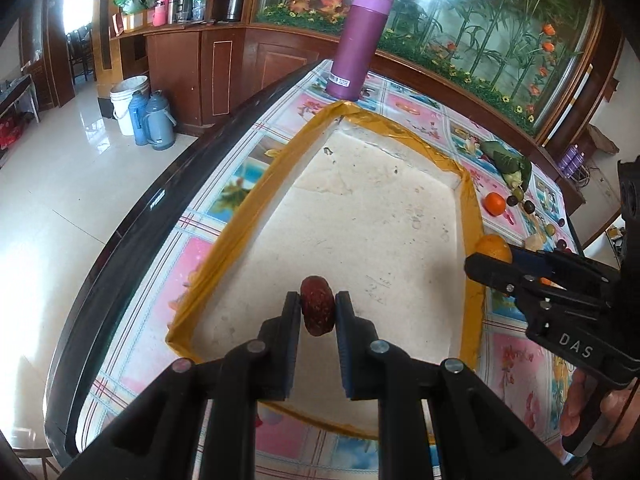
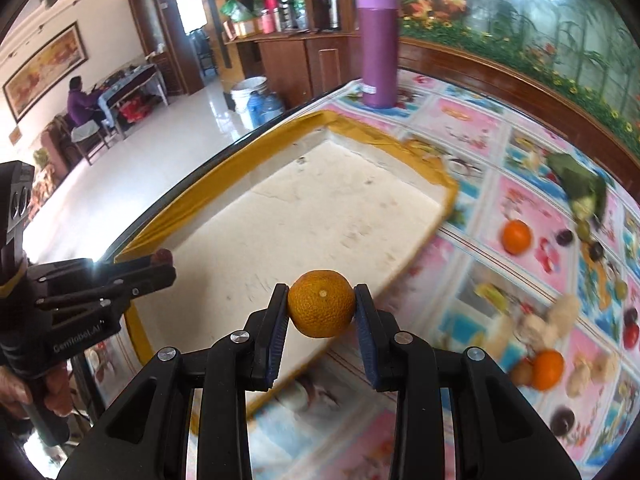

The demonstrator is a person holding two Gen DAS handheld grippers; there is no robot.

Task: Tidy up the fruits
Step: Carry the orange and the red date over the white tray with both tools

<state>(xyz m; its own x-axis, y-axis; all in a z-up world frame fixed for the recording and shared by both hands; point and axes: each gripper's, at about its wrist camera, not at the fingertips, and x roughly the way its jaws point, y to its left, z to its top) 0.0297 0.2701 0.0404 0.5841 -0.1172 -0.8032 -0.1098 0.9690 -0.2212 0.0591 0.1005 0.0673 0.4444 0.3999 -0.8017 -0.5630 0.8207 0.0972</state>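
My left gripper [image 1: 318, 306] is shut on a dark red date [image 1: 317, 305] and holds it over the near part of a white foam tray [image 1: 360, 208] with a yellow taped rim. My right gripper [image 2: 321, 305] is shut on a small orange tangerine [image 2: 321, 304] and holds it over the tray's right edge [image 2: 404, 264]. In the left wrist view the right gripper [image 1: 486, 266] comes in from the right with the tangerine [image 1: 494, 246]. In the right wrist view the left gripper [image 2: 164, 264] shows at the left with the date [image 2: 163, 255].
A tall purple flask [image 1: 362, 42] stands behind the tray, also in the right wrist view [image 2: 378, 44]. Loose fruit lies on the patterned cloth to the right: tangerines [image 2: 516, 237] [image 2: 546, 369], dark grapes [image 2: 565, 237], a leafy green item [image 2: 580, 184]. The table edge [image 1: 132, 216] runs along the left.
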